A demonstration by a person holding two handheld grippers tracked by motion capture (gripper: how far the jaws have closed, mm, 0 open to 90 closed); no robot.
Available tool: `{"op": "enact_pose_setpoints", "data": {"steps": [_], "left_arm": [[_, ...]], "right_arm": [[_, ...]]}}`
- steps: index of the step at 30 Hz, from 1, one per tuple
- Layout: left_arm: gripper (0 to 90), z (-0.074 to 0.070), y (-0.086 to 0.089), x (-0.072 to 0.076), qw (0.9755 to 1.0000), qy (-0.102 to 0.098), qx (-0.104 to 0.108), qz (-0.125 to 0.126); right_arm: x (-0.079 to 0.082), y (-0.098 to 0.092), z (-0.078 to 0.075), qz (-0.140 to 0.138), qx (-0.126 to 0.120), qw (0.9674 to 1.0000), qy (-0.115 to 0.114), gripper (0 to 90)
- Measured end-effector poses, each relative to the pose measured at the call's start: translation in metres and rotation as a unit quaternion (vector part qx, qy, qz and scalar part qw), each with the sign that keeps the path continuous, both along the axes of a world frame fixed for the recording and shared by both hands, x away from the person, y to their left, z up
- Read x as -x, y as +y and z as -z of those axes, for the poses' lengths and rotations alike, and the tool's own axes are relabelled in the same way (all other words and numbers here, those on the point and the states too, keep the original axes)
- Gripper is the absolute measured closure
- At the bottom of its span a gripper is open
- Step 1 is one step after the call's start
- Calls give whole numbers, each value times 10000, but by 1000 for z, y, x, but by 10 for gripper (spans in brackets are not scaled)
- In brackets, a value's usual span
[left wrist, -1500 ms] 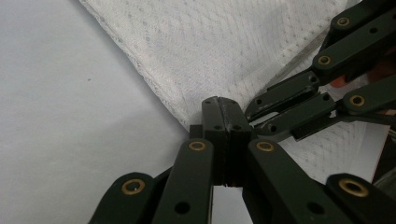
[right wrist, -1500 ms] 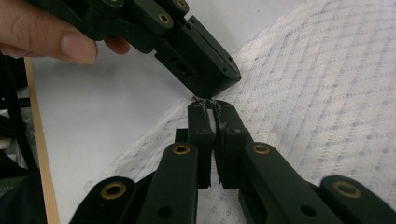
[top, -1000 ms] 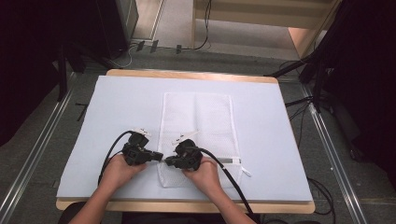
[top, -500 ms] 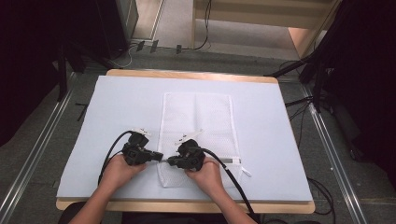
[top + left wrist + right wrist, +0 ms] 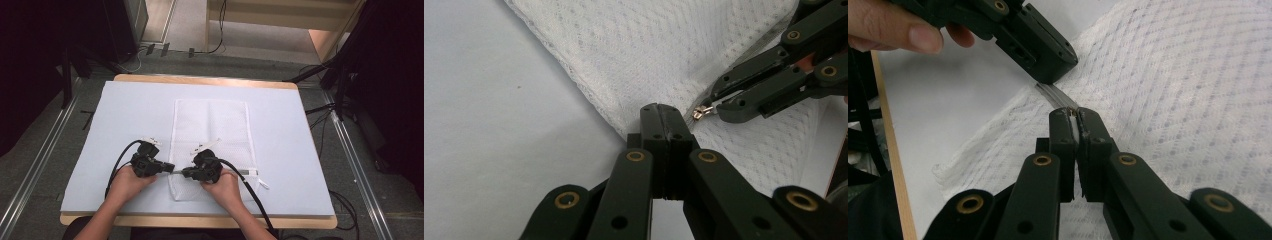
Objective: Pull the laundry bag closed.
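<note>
Mesh laundry bag (image 5: 212,137) lies flat at the middle of the pale sheet (image 5: 120,115) covering the tabletop (image 5: 200,80), nothing else around it. At the bag's near-left corner the left gripper (image 5: 171,169) is clamped on the fabric edge, and just beside it the right gripper (image 5: 185,173) is pinched on the zipper pull (image 5: 702,112).

My white mesh laundry bag (image 5: 212,135) lies flat on the bench, its zipper (image 5: 245,172) running along the near end, pull (image 5: 702,112) brass-coloured.
</note>
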State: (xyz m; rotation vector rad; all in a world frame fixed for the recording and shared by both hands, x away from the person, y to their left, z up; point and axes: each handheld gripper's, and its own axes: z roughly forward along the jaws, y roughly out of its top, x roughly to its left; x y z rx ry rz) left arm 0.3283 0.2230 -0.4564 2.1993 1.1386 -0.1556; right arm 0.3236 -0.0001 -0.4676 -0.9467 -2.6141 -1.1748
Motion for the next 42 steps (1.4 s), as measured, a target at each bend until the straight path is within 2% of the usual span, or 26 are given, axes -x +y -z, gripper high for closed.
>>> {"op": "enact_pose_setpoints", "data": {"steps": [13, 21, 32, 42], "left_arm": [[900, 0, 0, 0, 10000, 19, 4, 6], [900, 0, 0, 0, 10000, 10, 6, 10], [900, 0, 0, 0, 10000, 12, 9, 14], [900, 0, 1, -1, 10000, 14, 25, 17]], "right_arm": [[-1, -10, -1, 82, -13, 10000, 30, 886], [1, -12, -2, 69, 60, 10000, 5, 886], [-1, -25, 0, 173, -49, 9998, 70, 887], [0, -26, -1, 165, -32, 9998, 54, 887]]}}
